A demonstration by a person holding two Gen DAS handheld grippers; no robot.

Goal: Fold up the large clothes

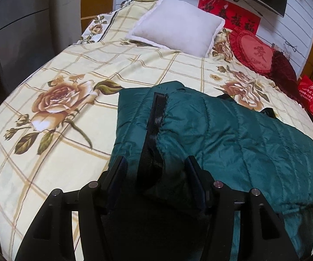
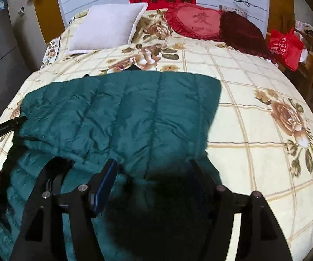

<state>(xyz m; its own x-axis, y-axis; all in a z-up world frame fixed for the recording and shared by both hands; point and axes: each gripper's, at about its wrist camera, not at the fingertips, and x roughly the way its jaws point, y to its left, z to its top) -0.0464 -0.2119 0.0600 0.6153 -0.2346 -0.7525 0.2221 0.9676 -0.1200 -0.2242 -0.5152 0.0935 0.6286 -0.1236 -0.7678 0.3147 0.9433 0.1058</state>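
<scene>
Your left gripper (image 1: 155, 167) and right gripper (image 2: 153, 170) both hover with fingers spread, gripping nothing, above one folded green quilted coat (image 2: 121, 117) at the bed's (image 2: 243, 130) near edge. Three cushions line its far edge: one white pillow (image 2: 106, 26), two red cushions (image 2: 197, 20).

My left wrist view looks steeply down, close over the coat's (image 1: 232, 134) left end; my right does likewise from its right end. Both share coat, bed (image 1: 47, 163) and pillows (image 1: 178, 30).
</scene>
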